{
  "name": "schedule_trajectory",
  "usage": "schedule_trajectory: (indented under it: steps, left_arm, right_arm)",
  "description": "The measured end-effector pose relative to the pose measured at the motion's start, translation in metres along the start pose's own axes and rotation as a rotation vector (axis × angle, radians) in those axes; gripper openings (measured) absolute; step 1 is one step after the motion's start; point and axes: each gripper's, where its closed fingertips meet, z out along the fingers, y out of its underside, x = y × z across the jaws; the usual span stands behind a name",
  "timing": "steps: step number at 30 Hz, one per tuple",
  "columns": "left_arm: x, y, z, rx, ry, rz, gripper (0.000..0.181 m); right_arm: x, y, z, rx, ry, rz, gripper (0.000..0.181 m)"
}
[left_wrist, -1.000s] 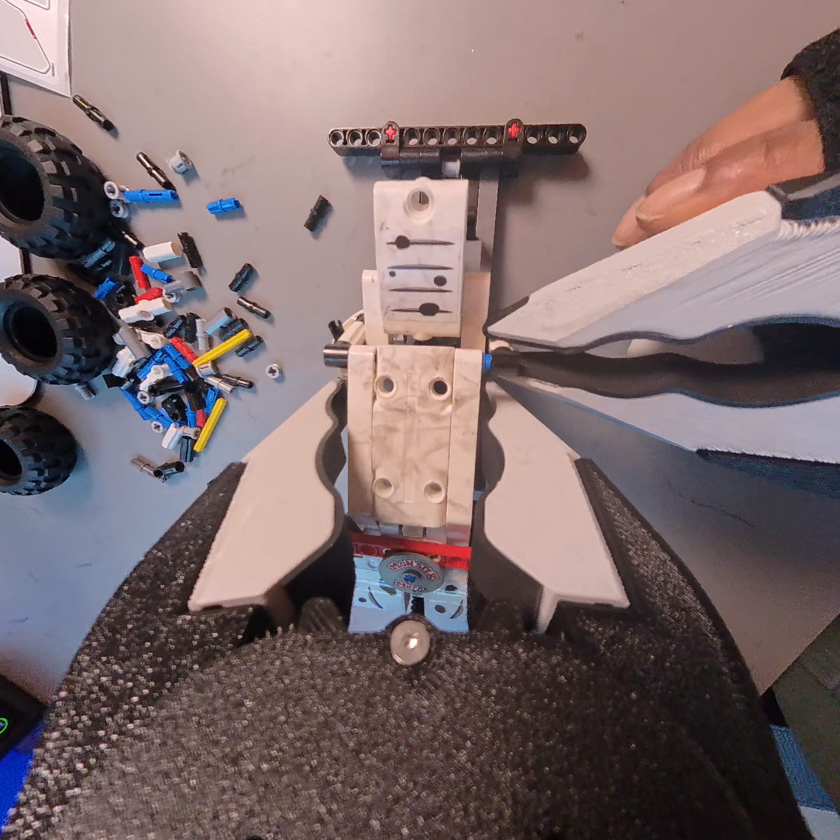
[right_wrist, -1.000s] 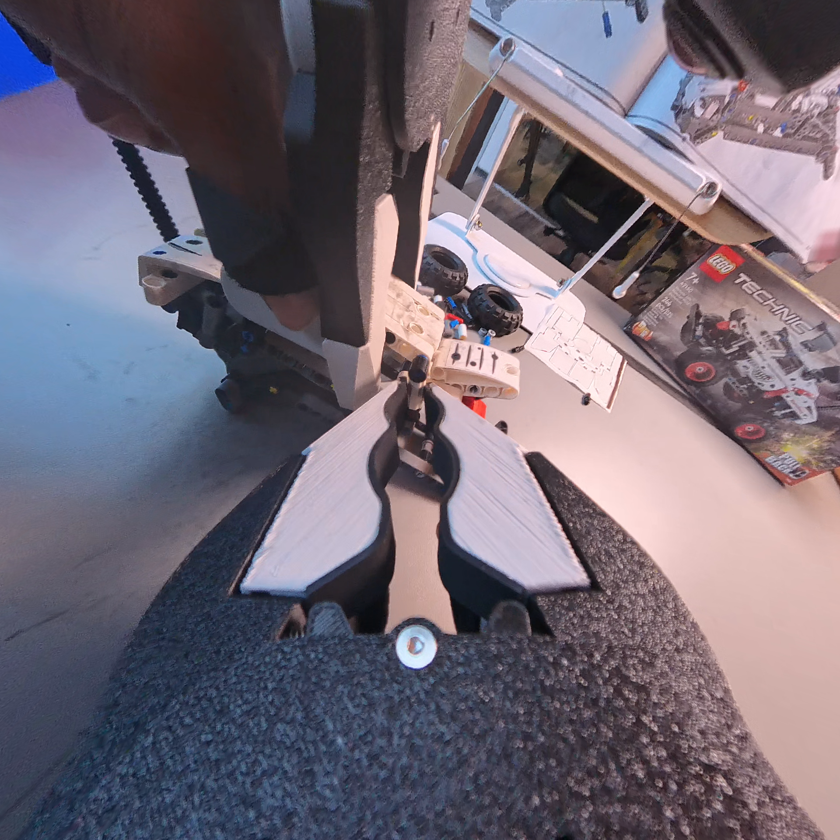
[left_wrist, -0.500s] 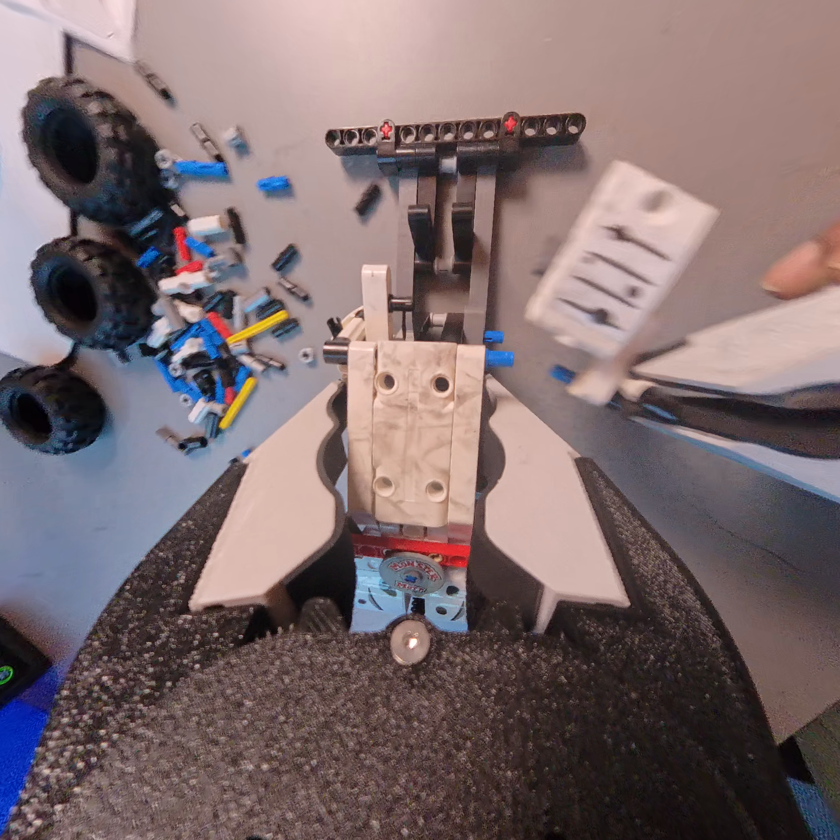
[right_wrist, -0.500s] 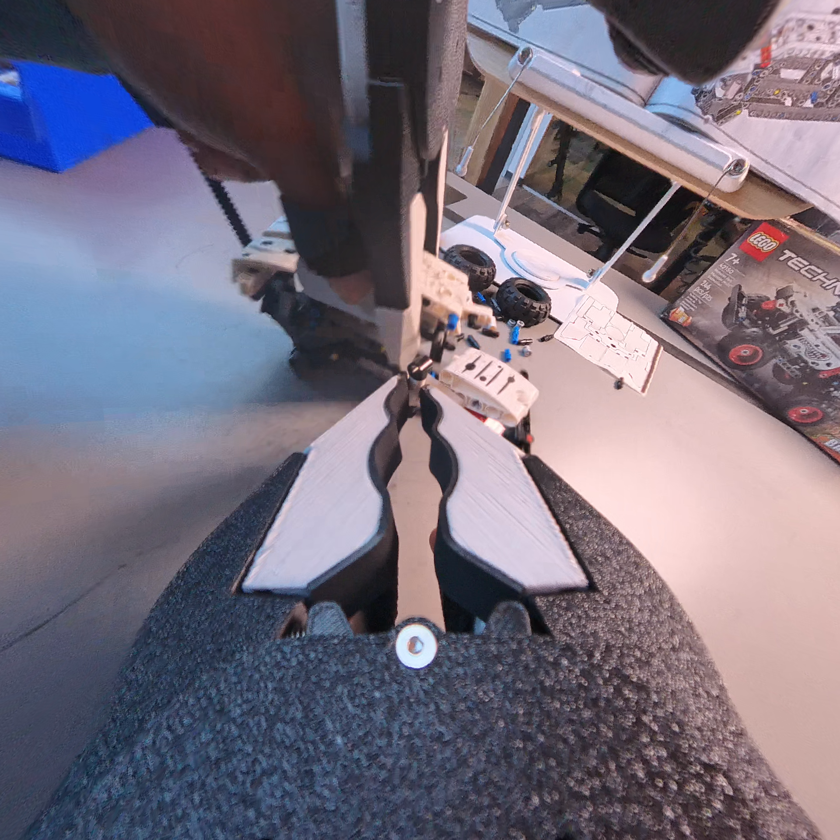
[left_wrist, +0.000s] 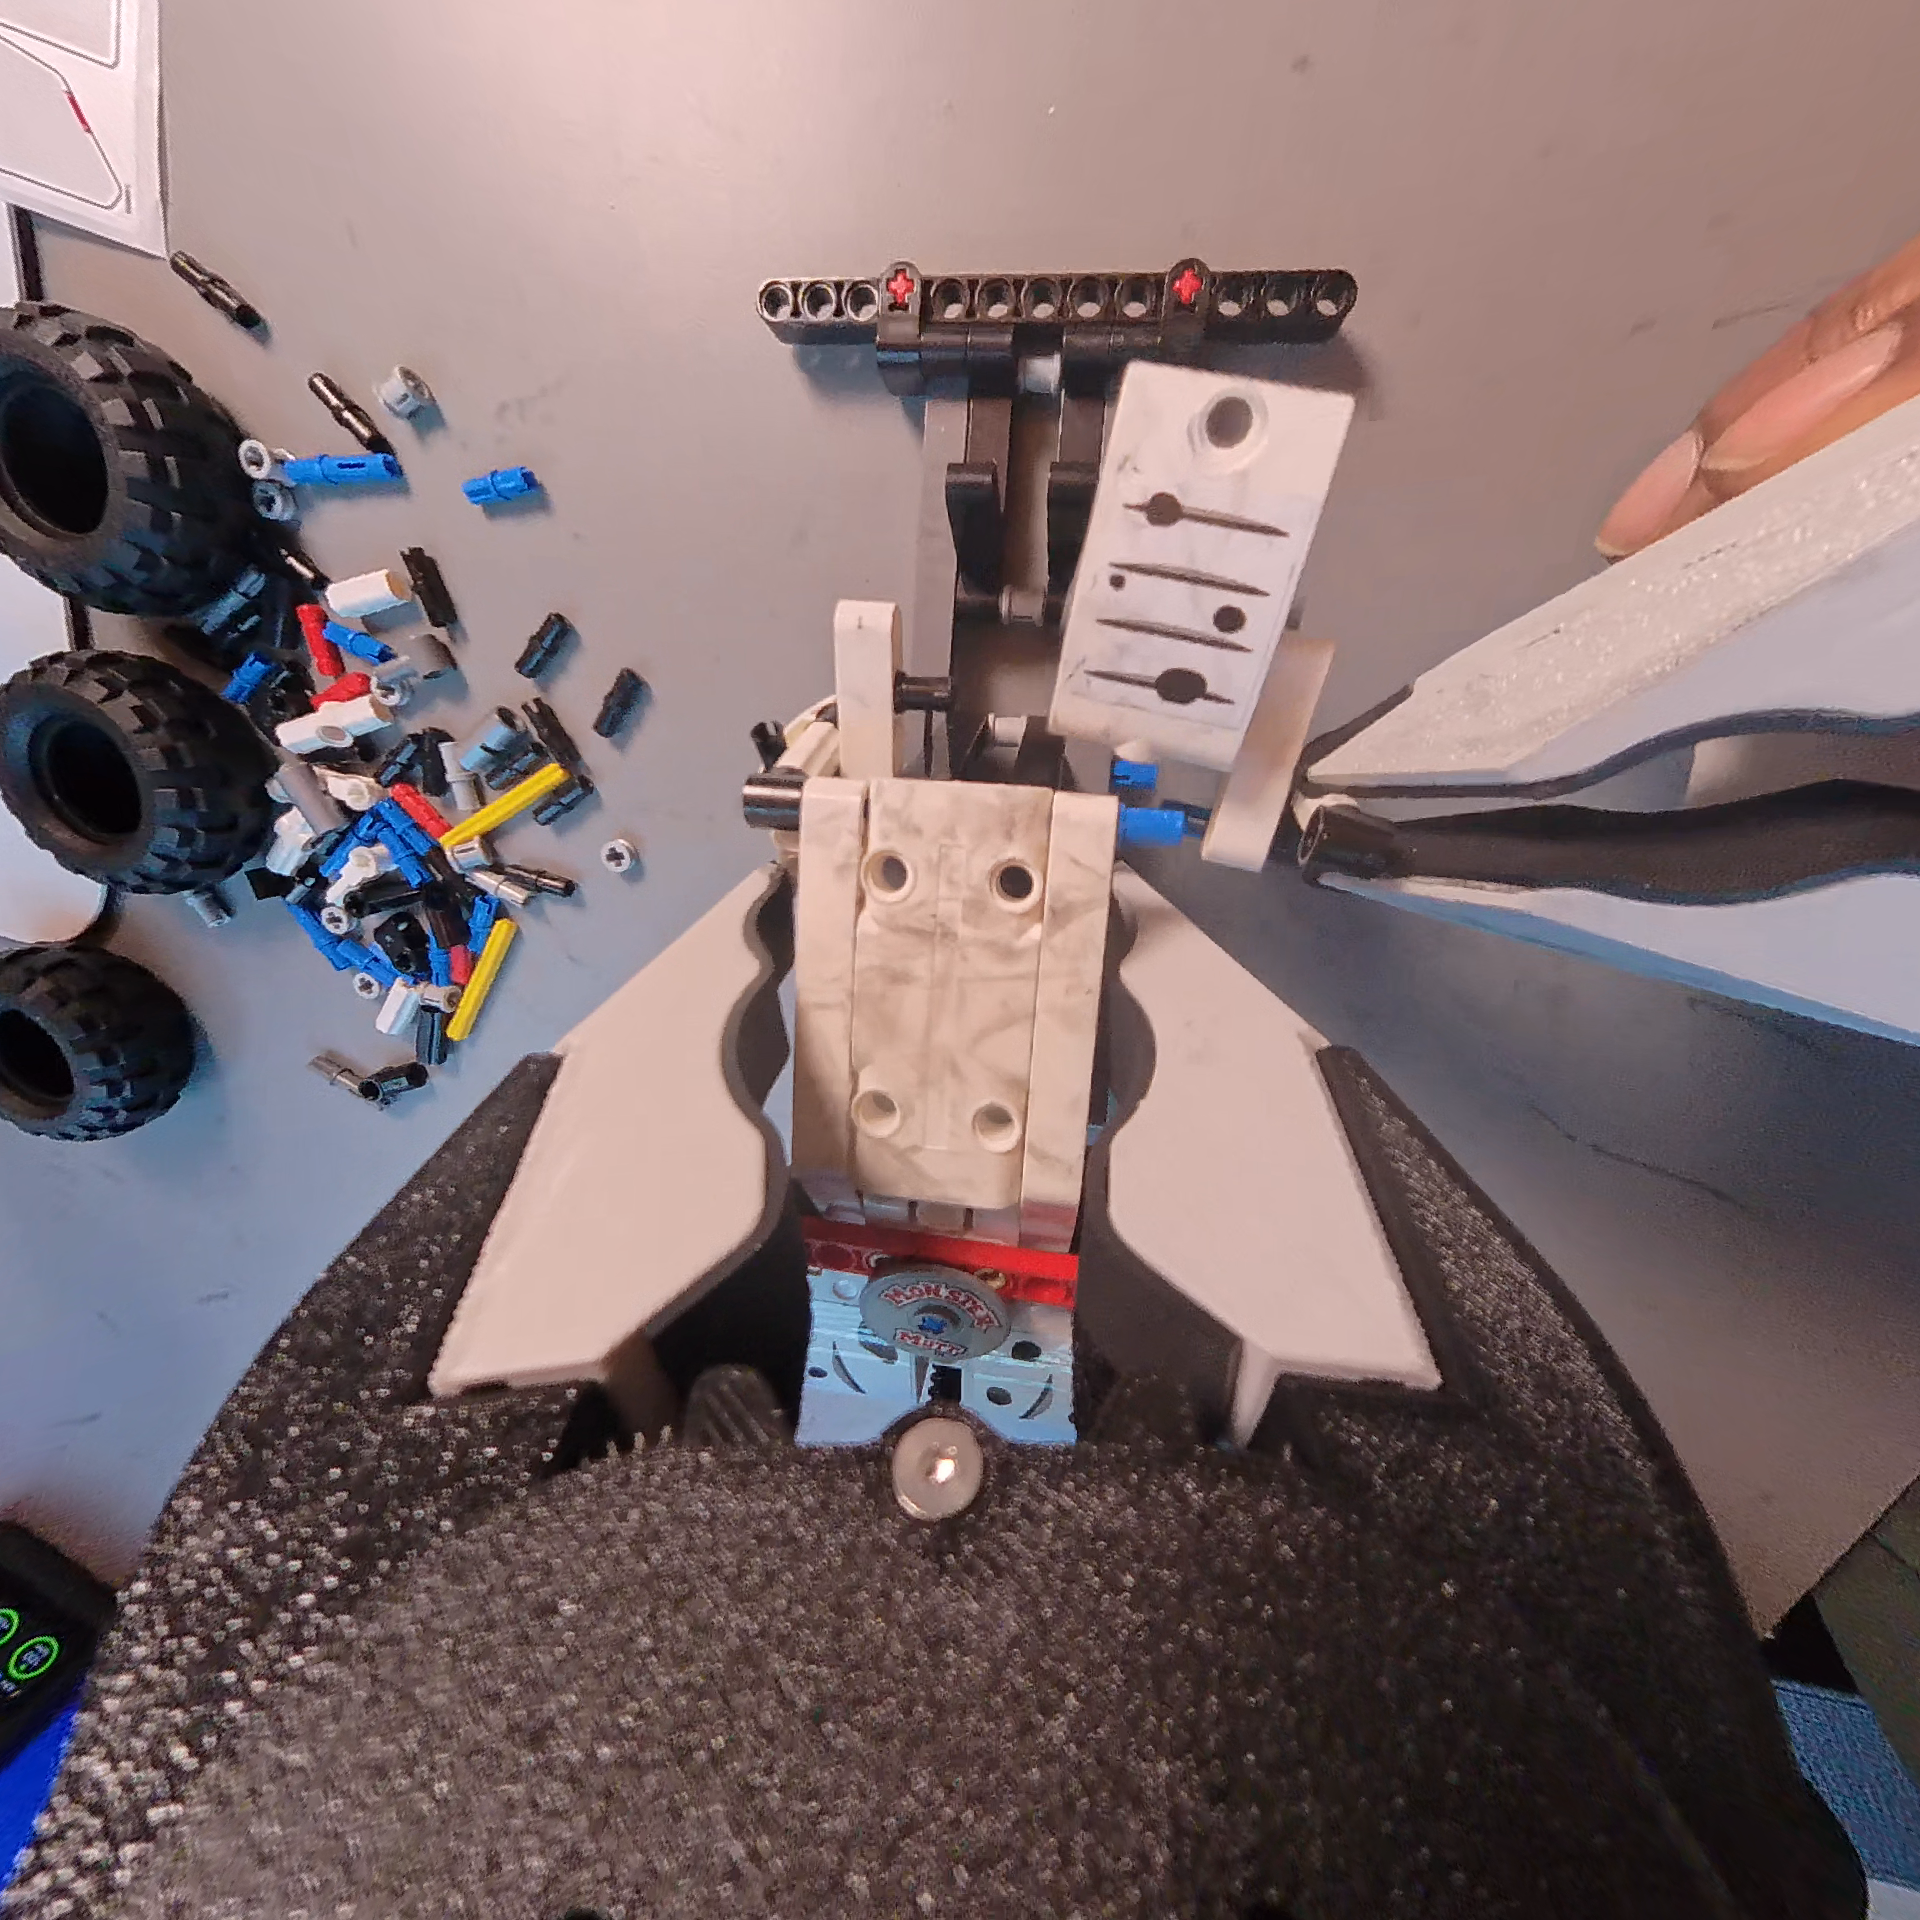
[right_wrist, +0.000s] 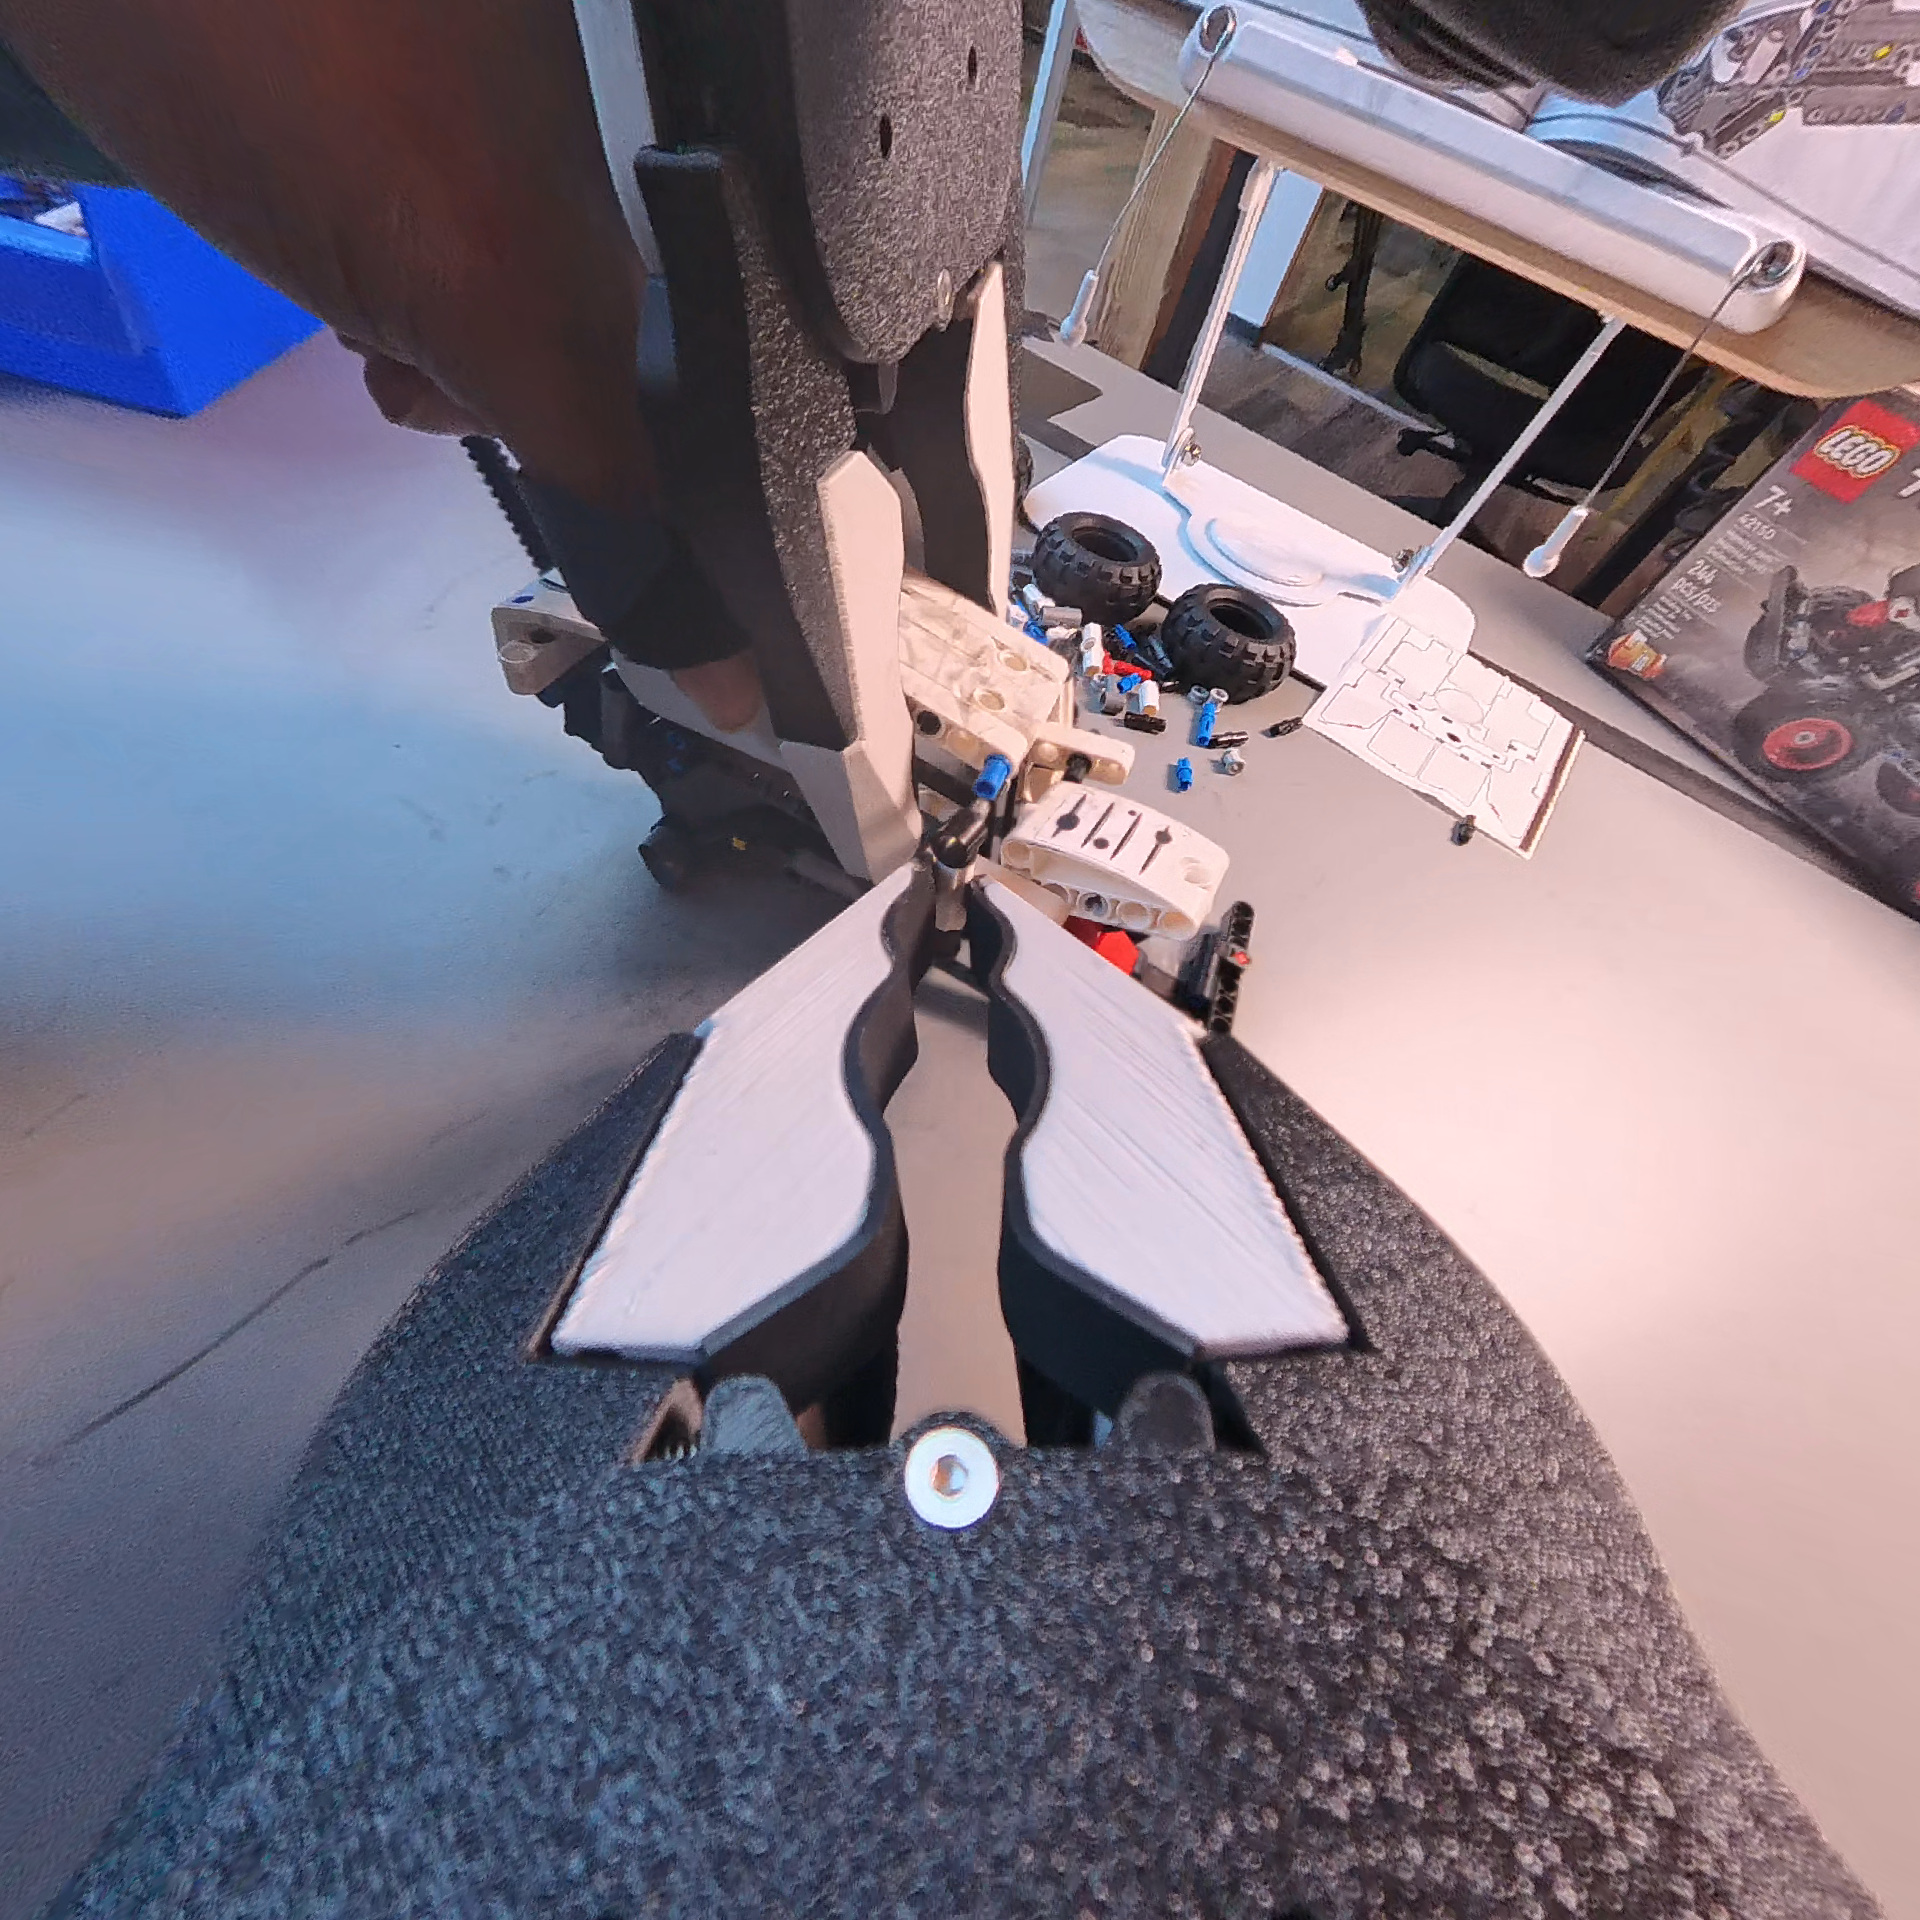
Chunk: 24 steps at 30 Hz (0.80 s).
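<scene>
Left gripper clamps a white marbled brick-built vehicle body, a finger on each side. Right gripper is pinched on a black pin at the edge of a loose white slotted panel, tilted just beside the body's blue pegs. Farther left on the grey table: scattered small coloured connector pieces, three black knobby tyres.
</scene>
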Motion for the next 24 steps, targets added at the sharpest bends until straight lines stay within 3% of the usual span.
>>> schedule_trajectory:
  steps: [20, 24]
  left_arm:
    - [0.001, 0.001, 0.000, 0.019, 0.009, 0.079, 0.061]
    - [0.007, -0.002, -0.011, 0.060, 0.058, 0.077, 0.065]
  right_arm:
    - [0.003, -0.002, 0.011, 0.014, -0.083, -0.006, 0.005]
    - [0.004, -0.005, 0.005, 0.012, -0.113, 0.013, 0.005]
